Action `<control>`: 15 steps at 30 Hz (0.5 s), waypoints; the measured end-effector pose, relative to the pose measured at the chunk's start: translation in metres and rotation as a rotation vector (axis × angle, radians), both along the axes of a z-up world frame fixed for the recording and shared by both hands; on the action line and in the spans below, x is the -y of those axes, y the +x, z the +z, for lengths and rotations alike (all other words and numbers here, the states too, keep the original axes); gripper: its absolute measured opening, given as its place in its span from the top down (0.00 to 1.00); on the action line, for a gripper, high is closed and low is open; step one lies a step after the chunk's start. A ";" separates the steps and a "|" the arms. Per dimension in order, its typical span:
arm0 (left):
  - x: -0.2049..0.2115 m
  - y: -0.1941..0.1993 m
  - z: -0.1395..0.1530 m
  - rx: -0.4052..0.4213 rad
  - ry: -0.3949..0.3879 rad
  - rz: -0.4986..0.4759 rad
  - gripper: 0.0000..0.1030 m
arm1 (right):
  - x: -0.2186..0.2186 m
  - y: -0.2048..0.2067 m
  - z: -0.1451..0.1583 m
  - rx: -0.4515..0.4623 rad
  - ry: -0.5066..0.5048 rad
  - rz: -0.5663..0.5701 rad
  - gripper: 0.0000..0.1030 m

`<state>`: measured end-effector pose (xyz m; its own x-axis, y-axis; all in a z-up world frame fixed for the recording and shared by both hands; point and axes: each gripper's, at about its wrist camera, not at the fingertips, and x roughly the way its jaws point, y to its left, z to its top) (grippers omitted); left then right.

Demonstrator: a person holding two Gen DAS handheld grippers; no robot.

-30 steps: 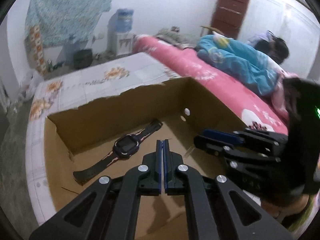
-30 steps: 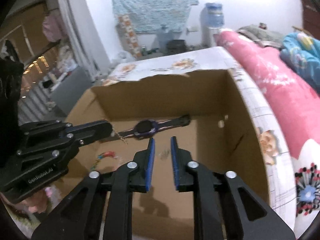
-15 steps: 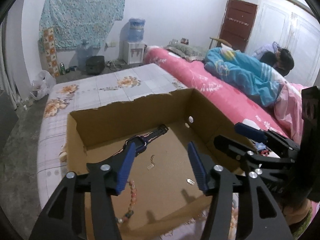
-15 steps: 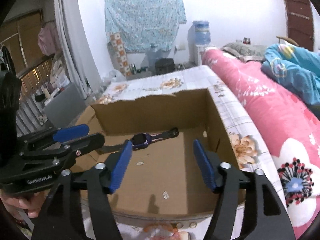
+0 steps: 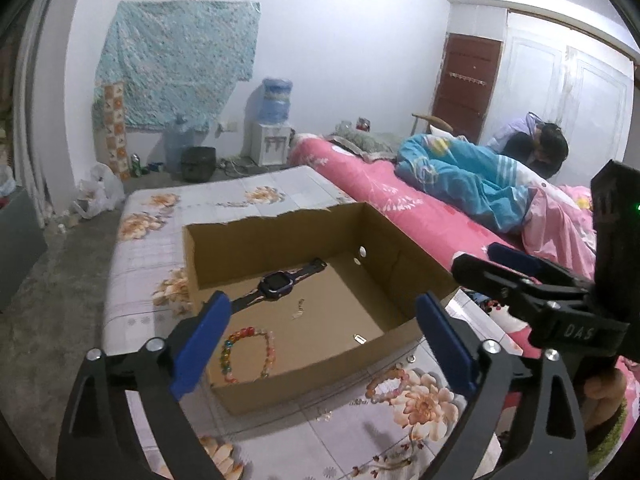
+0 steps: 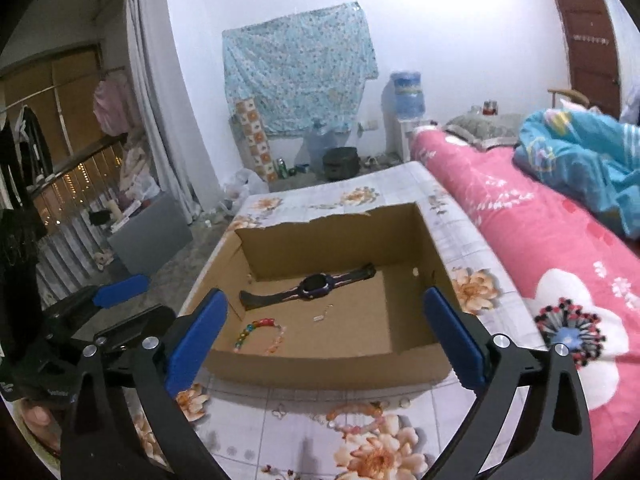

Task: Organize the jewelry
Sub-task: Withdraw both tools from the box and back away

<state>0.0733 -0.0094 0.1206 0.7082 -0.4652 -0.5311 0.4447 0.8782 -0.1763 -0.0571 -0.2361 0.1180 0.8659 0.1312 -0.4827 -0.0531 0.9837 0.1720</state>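
Note:
An open cardboard box (image 5: 320,372) (image 6: 320,364) sits on a floral sheet. Inside lie a dark watch (image 5: 276,282) (image 6: 314,284), a colourful bead bracelet (image 5: 248,354) (image 6: 260,332), a small chain piece (image 5: 298,309) (image 6: 323,313) and a tiny metal piece (image 5: 359,338). In front of the box on the sheet lies a pink bead bracelet (image 5: 386,384) (image 6: 356,414) with small bits beside it. My left gripper (image 5: 320,344) is open and empty, held above the box's near edge. My right gripper (image 6: 324,336) is open and empty, likewise. Each gripper shows in the other's view, the right one (image 5: 520,276) and the left one (image 6: 116,296).
A pink bed (image 6: 540,248) with a blue quilt (image 5: 460,176) runs along the right. A person (image 5: 548,148) sits at its far end. A water dispenser (image 5: 274,128) and a dark pot (image 5: 198,163) stand by the far wall. Bare floor (image 5: 52,280) lies left.
Both grippers opened from shut or nearly shut to wide open and pulled back up out of the box. A chain piece and a small metal piece now lie on the box floor.

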 end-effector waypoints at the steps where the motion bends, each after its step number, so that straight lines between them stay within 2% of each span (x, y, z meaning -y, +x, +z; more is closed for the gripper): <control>1: -0.002 -0.004 0.002 0.008 -0.002 0.003 0.07 | -0.001 -0.003 0.001 0.004 -0.007 -0.004 0.08; 9: -0.016 -0.036 0.017 0.033 -0.032 0.047 0.05 | -0.018 -0.031 0.009 0.014 -0.091 -0.017 0.08; 15: -0.028 -0.047 0.019 0.024 -0.045 0.100 0.05 | -0.027 -0.049 0.009 0.017 -0.170 -0.075 0.08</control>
